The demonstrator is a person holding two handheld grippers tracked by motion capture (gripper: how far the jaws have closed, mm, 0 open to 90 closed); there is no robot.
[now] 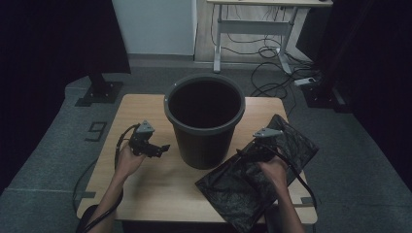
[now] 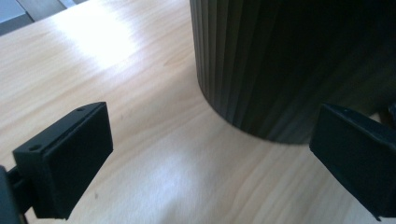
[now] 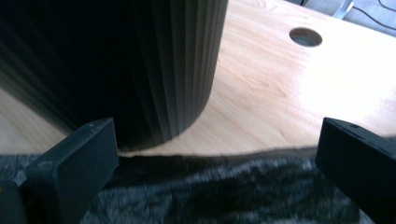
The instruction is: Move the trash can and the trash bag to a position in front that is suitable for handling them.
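A dark ribbed bin (image 1: pixel 204 119) stands upright in the middle of the wooden table (image 1: pixel 145 194), its mouth open and dark inside. A flat black plastic bag (image 1: pixel 257 174) lies on the table to the bin's right. My left gripper (image 1: pixel 163 148) hovers left of the bin, open, with bare tabletop between its jaws; the bin's wall (image 2: pixel 280 70) is just ahead of it. My right gripper (image 1: pixel 245 153) is over the bag's upper edge, open, with the bag (image 3: pixel 224 191) below its jaws and the bin's wall (image 3: pixel 140 65) close ahead.
A round hole (image 3: pixel 306 36) pierces the tabletop beyond the bin. Grey carpet surrounds the table. A desk frame (image 1: pixel 252 29) and tangled cables (image 1: pixel 277 63) lie on the floor behind. A black stand base (image 1: pixel 99 92) sits at the back left.
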